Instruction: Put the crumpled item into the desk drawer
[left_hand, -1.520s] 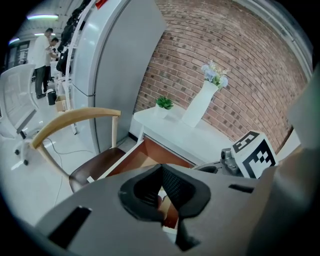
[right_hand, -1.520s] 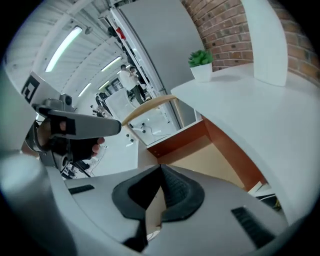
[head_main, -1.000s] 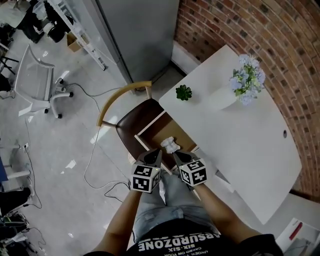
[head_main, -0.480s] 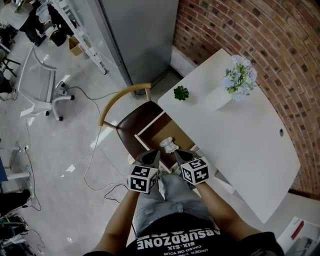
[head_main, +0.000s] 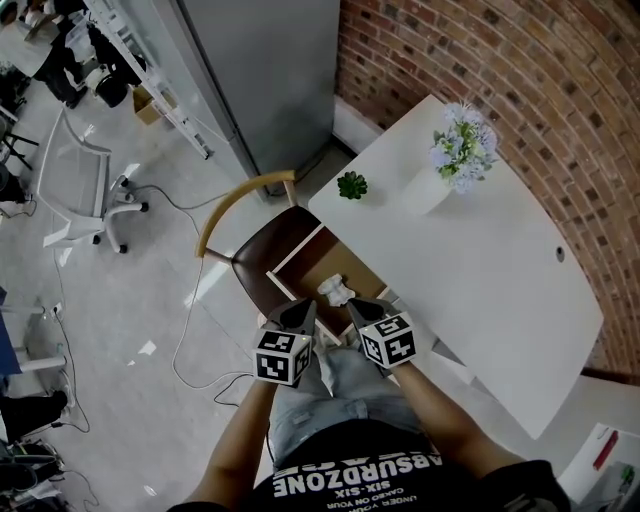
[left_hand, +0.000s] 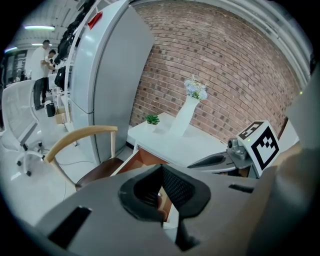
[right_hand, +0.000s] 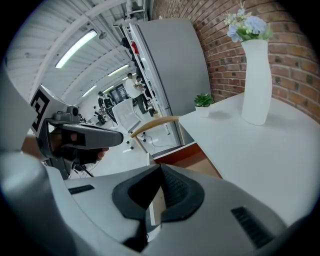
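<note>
**Crumpled item lies in the open drawer**

Head view: the white crumpled item (head_main: 335, 291) rests inside the open drawer (head_main: 312, 264) under the white surface (head_main: 480, 270). The left tongs (head_main: 300, 312) and right tongs (head_main: 362, 308) hover near it, one on either side.

Left gripper view: the tongs are closed together, holding nothing.

Right gripper view: these tongs are likewise closed and empty, above the drawer.

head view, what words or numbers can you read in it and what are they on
"ABSURDZONE": large print on the person's shirt, upside down here.
"SIX-SIX": the line of print next to it on the shirt.
Third, smaller line of print on the shirt: too small to read.
Left gripper and right gripper: square marker patterns only, no letters.
</note>
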